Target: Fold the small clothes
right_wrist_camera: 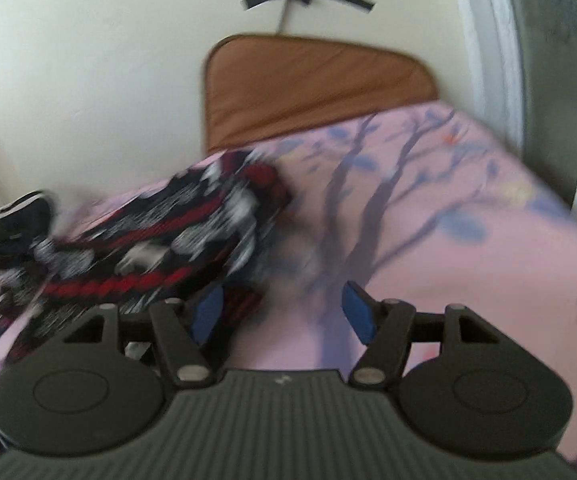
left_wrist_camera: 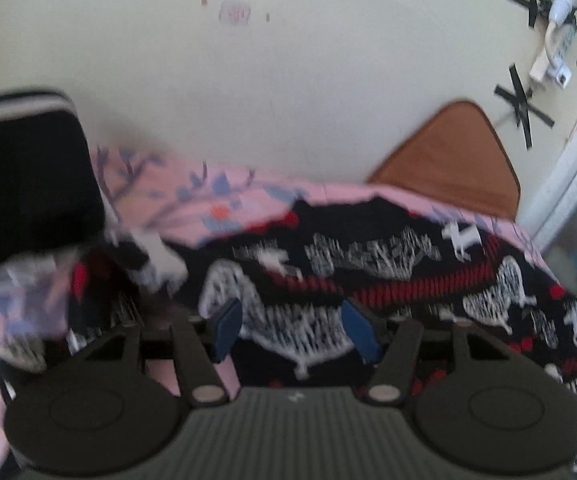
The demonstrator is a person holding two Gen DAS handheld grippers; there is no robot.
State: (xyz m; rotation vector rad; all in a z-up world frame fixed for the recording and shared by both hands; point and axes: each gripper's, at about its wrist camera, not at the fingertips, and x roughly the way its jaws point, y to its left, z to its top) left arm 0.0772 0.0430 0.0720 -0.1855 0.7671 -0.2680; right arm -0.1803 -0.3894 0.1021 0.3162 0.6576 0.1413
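the left gripper stands open just above the patterned knit garment, which lies ahead of it on the pink sheet. the right gripper is open and empty, the garment off to its left.

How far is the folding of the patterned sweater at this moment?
Done: the patterned sweater lies on the pink bedsheet, apparently doubled over, though blur hides the fold lines. In hand: nothing; the left gripper is open above the sweater, and the right gripper is open over bare sheet. Left: probably further folds; the black garment looks untouched.
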